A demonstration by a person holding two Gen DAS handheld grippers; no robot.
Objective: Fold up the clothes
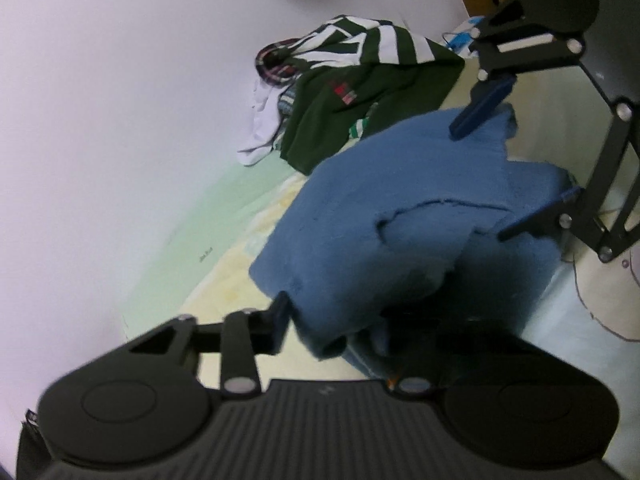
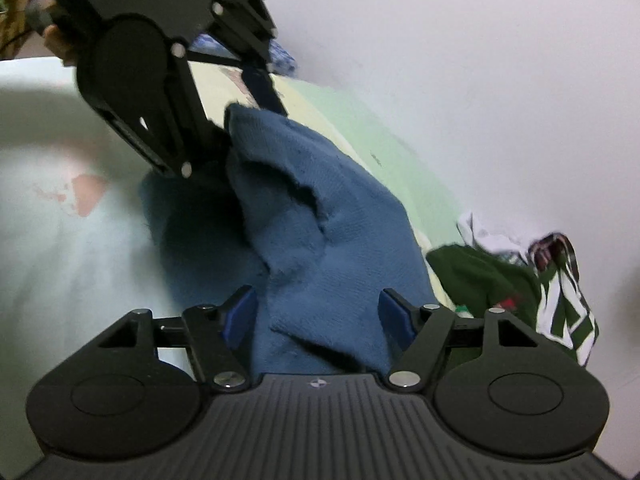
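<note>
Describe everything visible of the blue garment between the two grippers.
The blue garment is a thick, fuzzy knit, mid-blue, with a raw-looking edge. It lies bunched and partly folded on the pale bedsheet, one flap raised in a peak. The left gripper is at its far peaked end; whether the pads pinch it is unclear. The right gripper straddles its near end, jaws apart. The green striped clothes pile lies just beyond it.

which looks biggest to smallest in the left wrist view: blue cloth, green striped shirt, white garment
1. blue cloth, though it lies nearest the camera, which inflates it
2. green striped shirt
3. white garment, mostly tucked under the pile
</note>
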